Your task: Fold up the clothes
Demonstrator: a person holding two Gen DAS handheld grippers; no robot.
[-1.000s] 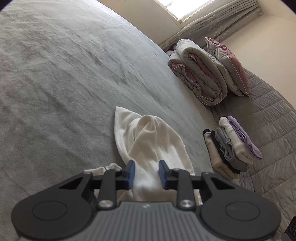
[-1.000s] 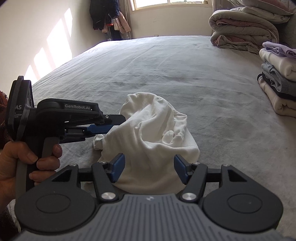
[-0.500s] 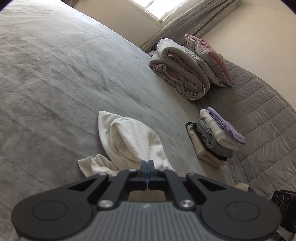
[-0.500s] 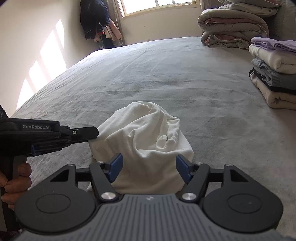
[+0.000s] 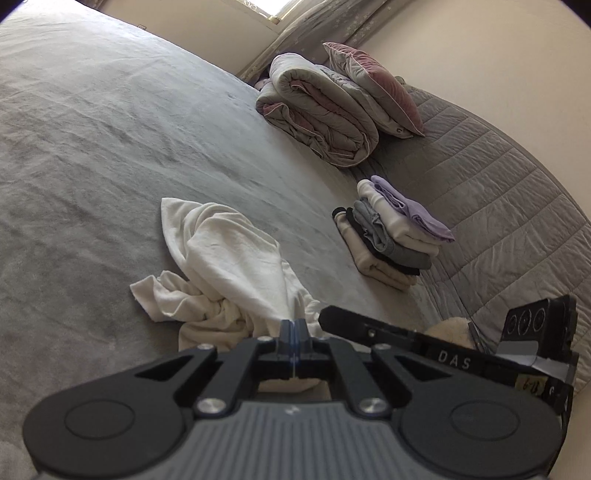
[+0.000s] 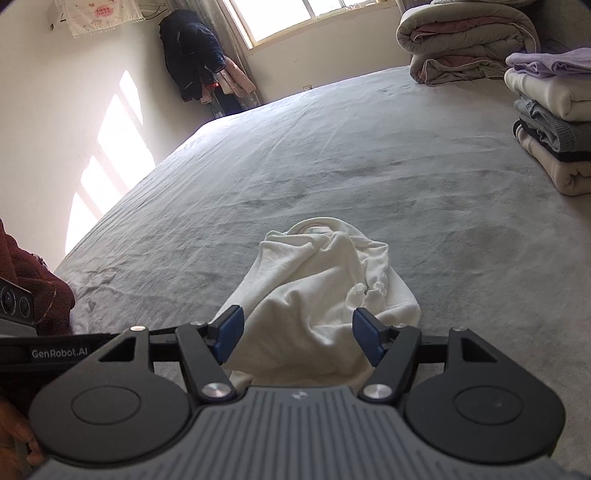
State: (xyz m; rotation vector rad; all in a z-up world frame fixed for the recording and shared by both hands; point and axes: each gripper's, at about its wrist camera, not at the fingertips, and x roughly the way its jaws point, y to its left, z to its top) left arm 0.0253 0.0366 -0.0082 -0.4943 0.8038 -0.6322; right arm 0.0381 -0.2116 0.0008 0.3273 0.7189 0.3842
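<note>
A wide bed covered in a grey sheet fills both views, with a sunlit window on the far wall and dark coats hanging in the corner beside it. A crumpled white garment lies near the bed's near edge, directly in front of both tools. The left gripper is clenched on the near part of the white garment, its blue-tipped fingers pressed together with cloth bunched up between them. The right gripper is spread wide, one finger on each side of the garment's near end, and the cloth sits between the pads without being pinched (whether the pads brush it is hard to tell).

The side of the left tool, seen from the right wrist, reads "GenRobot.AI"; the right tool's side, seen from the left wrist, reads "DAS".

The garment is off-white, soft and heavily creased, heaped rather than laid flat, with a ribbed rim showing at its far end and a twisted part trailing to the left. A stack of folded clothes, topped in lilac, stands toward the bed's right edge, well apart from it. A rolled duvet and a pink pillow lie farther along that edge.
</note>
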